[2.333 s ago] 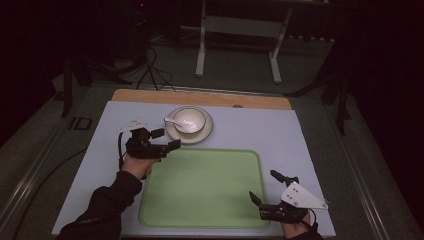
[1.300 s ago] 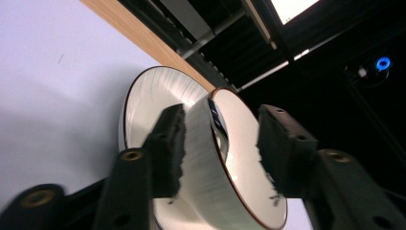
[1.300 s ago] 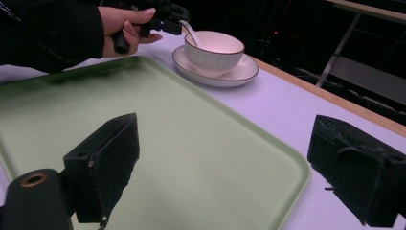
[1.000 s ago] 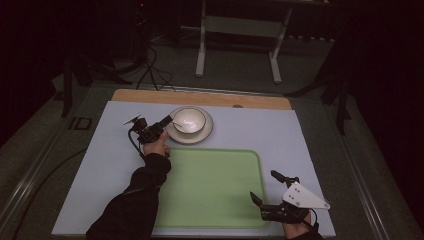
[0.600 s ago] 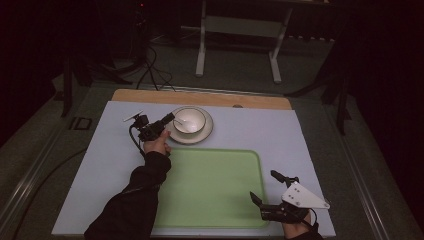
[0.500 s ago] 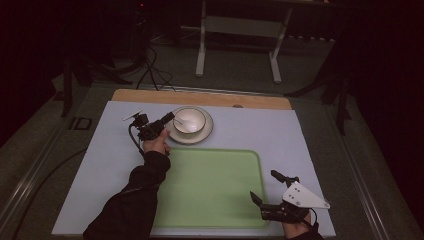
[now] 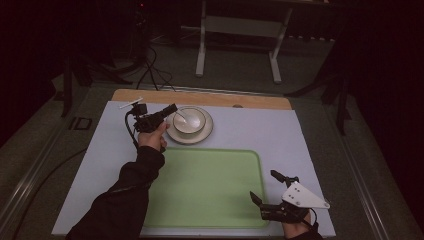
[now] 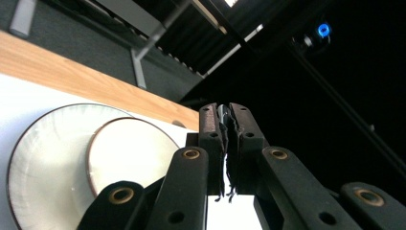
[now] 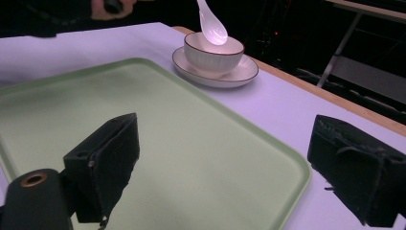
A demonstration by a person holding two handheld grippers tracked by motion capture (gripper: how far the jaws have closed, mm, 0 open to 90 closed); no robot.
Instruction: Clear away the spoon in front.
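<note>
Spoon point(image 9: 212, 24) handle pinched tight in the left hand-held gripper point(image 7: 170, 110), with its pale scoop hanging over the white bowl point(image 7: 189, 120), which sits on a saucer point(image 7: 205, 134) at the far side of the bench point(image 7: 310, 135). Nearer the person, the right hand-held gripper point(image 7: 265, 190) hovers by the near right corner of the green tray point(image 7: 200, 190), its jaws spread wide with nothing between them.
</note>
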